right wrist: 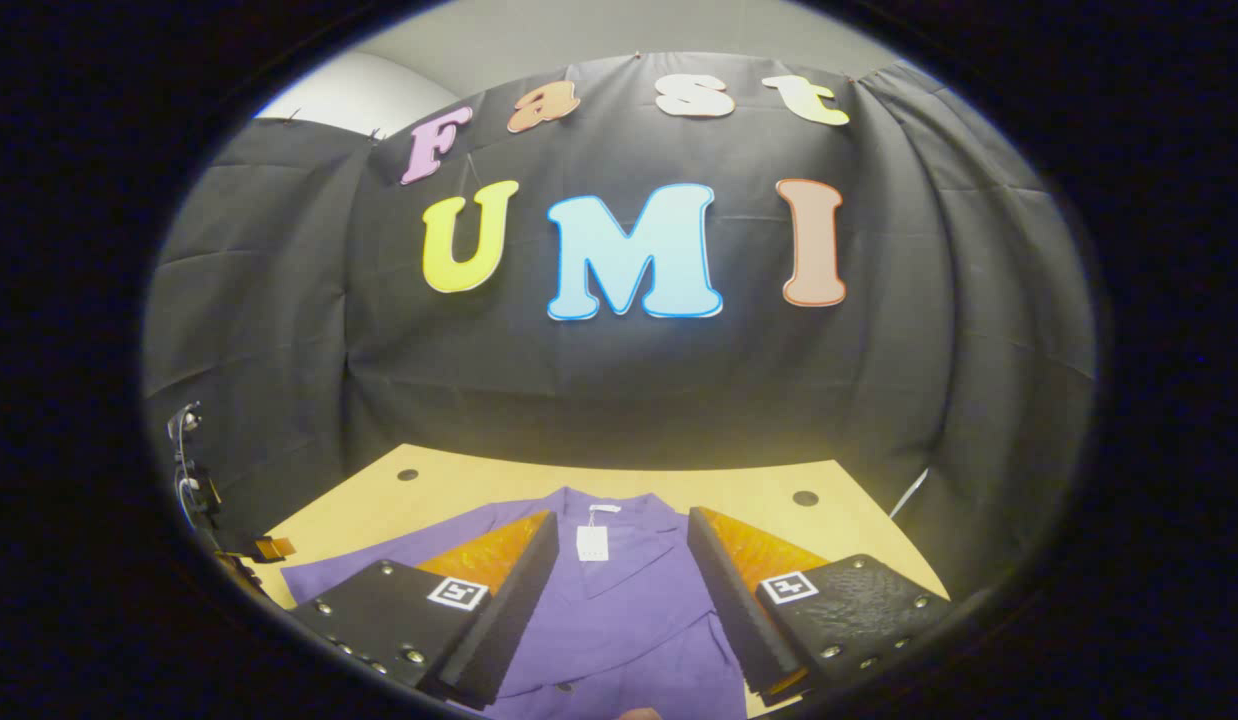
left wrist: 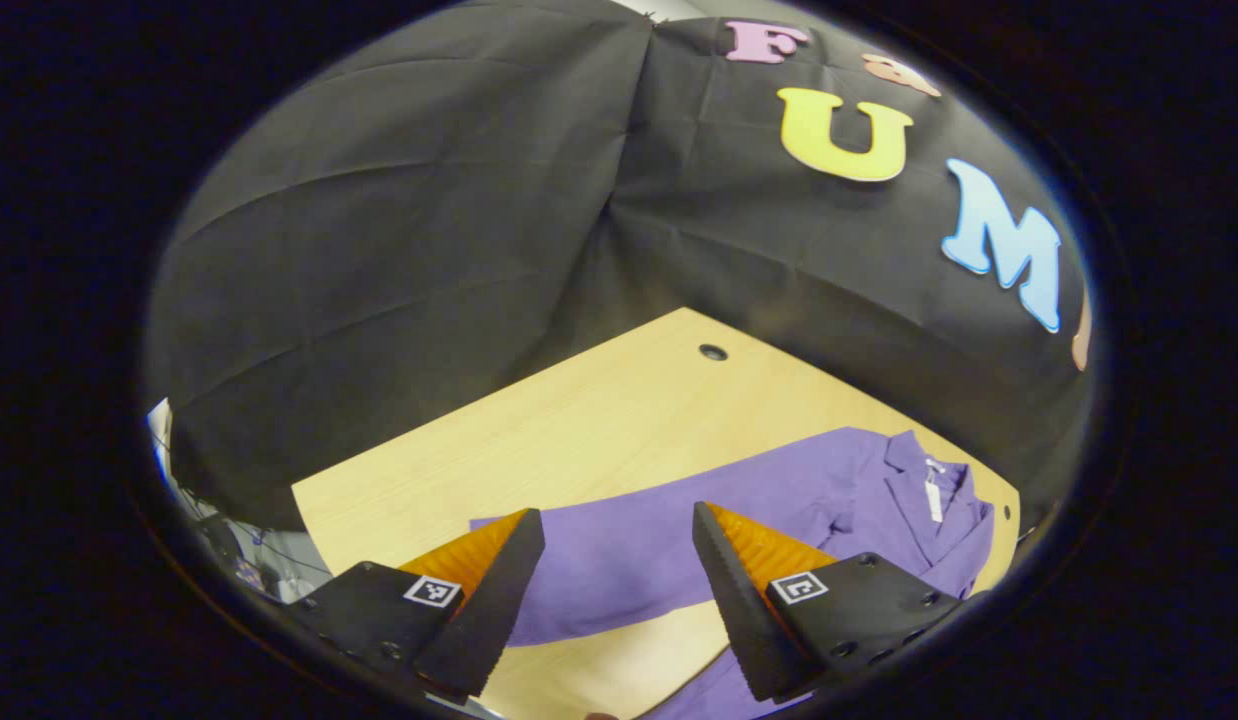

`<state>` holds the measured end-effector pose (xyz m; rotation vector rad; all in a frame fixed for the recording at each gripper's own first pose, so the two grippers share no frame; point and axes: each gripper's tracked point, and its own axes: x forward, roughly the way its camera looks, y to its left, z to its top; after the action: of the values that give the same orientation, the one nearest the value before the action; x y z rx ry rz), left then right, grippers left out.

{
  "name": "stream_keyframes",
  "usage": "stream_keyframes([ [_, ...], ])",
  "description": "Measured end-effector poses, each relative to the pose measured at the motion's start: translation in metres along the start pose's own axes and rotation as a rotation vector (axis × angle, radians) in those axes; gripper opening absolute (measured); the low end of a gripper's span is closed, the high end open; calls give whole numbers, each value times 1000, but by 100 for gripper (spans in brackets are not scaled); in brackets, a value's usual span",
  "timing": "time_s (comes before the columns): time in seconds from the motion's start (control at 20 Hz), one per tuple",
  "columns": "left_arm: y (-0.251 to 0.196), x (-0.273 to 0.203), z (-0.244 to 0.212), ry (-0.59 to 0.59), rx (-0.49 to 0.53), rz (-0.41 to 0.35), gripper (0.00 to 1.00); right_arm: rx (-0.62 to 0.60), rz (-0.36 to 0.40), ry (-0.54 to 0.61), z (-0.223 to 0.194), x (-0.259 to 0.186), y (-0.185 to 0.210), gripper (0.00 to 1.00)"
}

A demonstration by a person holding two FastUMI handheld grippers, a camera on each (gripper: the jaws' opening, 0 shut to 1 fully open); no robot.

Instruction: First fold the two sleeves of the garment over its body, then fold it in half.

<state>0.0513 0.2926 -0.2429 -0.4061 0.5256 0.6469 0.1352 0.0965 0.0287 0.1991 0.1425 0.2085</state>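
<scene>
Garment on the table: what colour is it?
Plain purple garment, with a small white tag at the collar; the right gripper view shows it best.

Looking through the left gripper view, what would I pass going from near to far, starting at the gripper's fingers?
Left gripper, open → purple garment with its sleeve stretched out flat → bare wooden table → small round hole in the table → black cloth wall.

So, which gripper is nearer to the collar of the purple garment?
Right, as far as I can tell. The right gripper hangs just before the collar; the left gripper is over a spread sleeve, collar off to its side.
</scene>
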Motion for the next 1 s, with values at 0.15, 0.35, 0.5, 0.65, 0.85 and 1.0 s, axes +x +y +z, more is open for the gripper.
stream_keyframes([
  [0.15,24,19,-14,68,-35,70,96,33,-15,-3,3,-4,-8,84],
  [0.35,47,37,-30,147,-76,134,95,33,-22,9,2,-5,-13,84],
  [0.5,59,52,-52,232,-64,187,95,24,-15,33,-4,-4,-11,84],
  [0.65,64,70,-68,304,-85,215,98,26,-9,42,-7,-3,-10,84],
  [0.85,74,76,-86,370,-74,219,96,31,-13,68,-11,-2,-13,84],
  [1.0,56,78,-88,374,-4,213,100,35,0,81,-13,1,-9,84],
])
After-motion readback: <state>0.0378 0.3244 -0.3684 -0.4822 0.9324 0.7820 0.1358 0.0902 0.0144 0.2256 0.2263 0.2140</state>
